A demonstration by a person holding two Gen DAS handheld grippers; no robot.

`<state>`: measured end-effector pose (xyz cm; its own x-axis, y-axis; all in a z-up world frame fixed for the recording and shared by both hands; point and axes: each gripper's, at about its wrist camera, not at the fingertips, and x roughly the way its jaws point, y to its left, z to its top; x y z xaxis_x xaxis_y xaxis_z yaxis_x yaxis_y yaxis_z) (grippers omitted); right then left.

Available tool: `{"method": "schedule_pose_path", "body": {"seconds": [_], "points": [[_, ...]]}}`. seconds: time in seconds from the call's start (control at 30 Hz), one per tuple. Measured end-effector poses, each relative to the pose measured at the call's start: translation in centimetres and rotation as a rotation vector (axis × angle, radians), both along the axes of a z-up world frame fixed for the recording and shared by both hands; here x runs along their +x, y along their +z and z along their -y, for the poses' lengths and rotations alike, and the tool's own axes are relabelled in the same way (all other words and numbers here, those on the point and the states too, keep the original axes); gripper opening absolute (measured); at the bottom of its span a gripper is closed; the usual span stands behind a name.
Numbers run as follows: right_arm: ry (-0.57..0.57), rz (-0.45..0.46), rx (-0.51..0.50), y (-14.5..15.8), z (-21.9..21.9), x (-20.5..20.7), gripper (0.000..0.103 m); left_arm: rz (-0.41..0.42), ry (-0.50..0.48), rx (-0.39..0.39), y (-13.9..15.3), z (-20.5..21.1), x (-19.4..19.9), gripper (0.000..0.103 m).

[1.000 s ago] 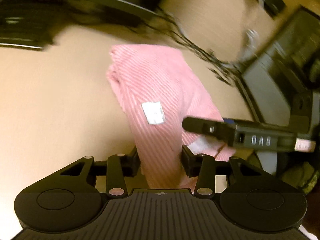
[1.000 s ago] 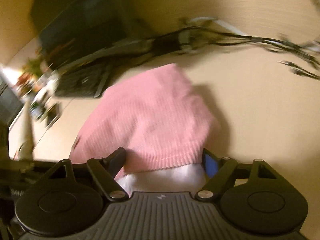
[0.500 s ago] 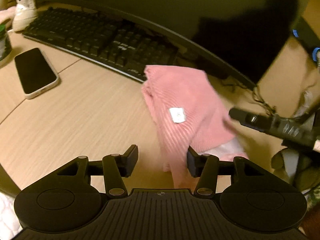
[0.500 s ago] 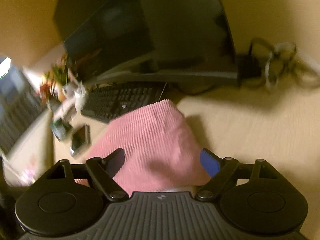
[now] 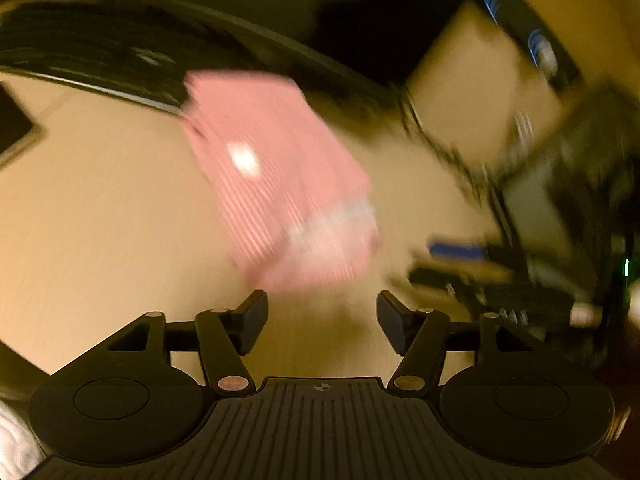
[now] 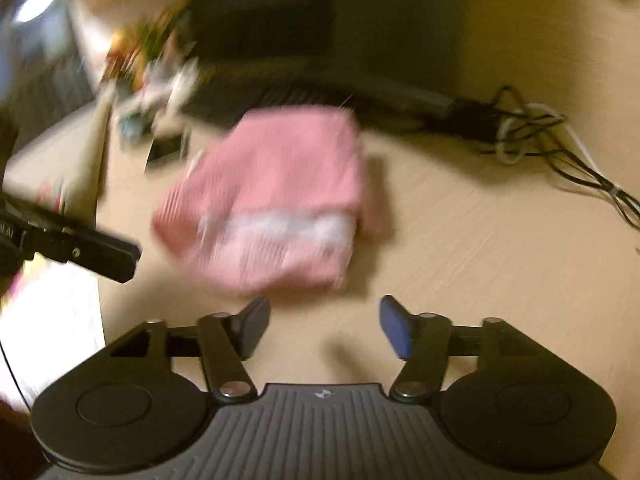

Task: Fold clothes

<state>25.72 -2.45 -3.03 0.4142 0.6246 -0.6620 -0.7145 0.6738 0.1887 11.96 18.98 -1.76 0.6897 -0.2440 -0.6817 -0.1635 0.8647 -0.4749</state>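
Observation:
A pink ribbed garment (image 5: 276,176) lies folded on the wooden desk (image 5: 100,220), with a small white label (image 5: 244,160) on top and a pale band near its front edge. My left gripper (image 5: 322,320) hovers just short of that edge; its jaws are opening and nothing is between them. In the right wrist view the same garment (image 6: 276,200) lies ahead of my right gripper (image 6: 324,328), which is open and empty. The left gripper's finger (image 6: 92,252) reaches in from the left there. Both views are blurred.
A black keyboard (image 6: 280,96) and a dark monitor (image 6: 320,12) stand behind the garment. Tangled cables (image 6: 540,136) lie at the back right. A phone (image 5: 12,128) rests at the far left. Small clutter (image 6: 152,80) sits at the back left.
Both grippers have drawn back and up from the garment. The left jaws, which held the pink cloth a second ago, have let go and spread wider. The garment now lies folded on the desk.

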Motion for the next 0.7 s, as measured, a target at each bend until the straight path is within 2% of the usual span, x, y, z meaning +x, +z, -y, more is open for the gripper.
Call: {"method": "schedule_pose_path", "body": {"seconds": [0.07, 0.13, 0.17, 0.2, 0.27, 0.3, 0.37, 0.43, 0.47, 0.53, 0.57, 0.63, 0.7], "points": [[-0.066, -0.033, 0.059, -0.2, 0.1, 1.2, 0.073, 0.033, 0.137, -0.011, 0.6, -1.5, 0.3, 0.081], [-0.105, -0.044, 0.083, -0.5, 0.1, 1.8, 0.075, 0.027, 0.200, -0.037, 0.1, -2.2, 1.5, 0.080], [-0.114, -0.045, 0.085, -0.7, -0.1, 2.0, 0.075, 0.018, 0.219, -0.051, -0.3, -2.4, 2.2, 0.073], [-0.121, -0.048, 0.086, -0.9, -0.3, 1.9, 0.075, 0.009, 0.235, -0.065, -0.7, -2.5, 3.0, 0.050], [-0.126, -0.056, 0.091, -1.3, -0.4, 1.8, 0.075, 0.028, 0.209, -0.095, -1.0, -1.8, 4.5, 0.029], [-0.122, -0.055, 0.096, -1.4, -0.4, 1.6, 0.075, 0.050, 0.194, -0.107, -0.9, -1.5, 5.1, 0.027], [-0.114, -0.048, 0.103, -1.2, 0.2, 1.3, 0.080, 0.059, 0.181, -0.058, -1.2, -0.6, 5.9, 0.026], [-0.117, -0.038, 0.091, -1.2, 0.7, 1.1, 0.082, -0.003, 0.205, 0.005, -3.0, -0.4, 6.2, 0.026], [-0.122, -0.034, 0.080, -1.3, 0.9, 1.1, 0.082, -0.033, 0.220, 0.021, -4.0, -0.3, 6.1, 0.026], [-0.136, -0.025, 0.062, -1.3, 1.5, 0.9, 0.084, -0.040, 0.241, 0.026, -4.8, 0.3, 4.5, 0.026], [-0.140, -0.021, 0.063, -1.3, 2.0, 0.6, 0.089, -0.043, 0.251, 0.030, -5.1, 0.7, 3.7, 0.032], [-0.143, -0.019, 0.072, -1.1, 3.1, -0.1, 0.101, -0.041, 0.262, 0.063, -4.7, 2.1, 1.5, 0.050], [-0.128, -0.015, 0.089, -0.7, 4.0, -1.0, 0.103, -0.035, 0.286, 0.113, -4.0, 4.0, -0.8, 0.069]]}}
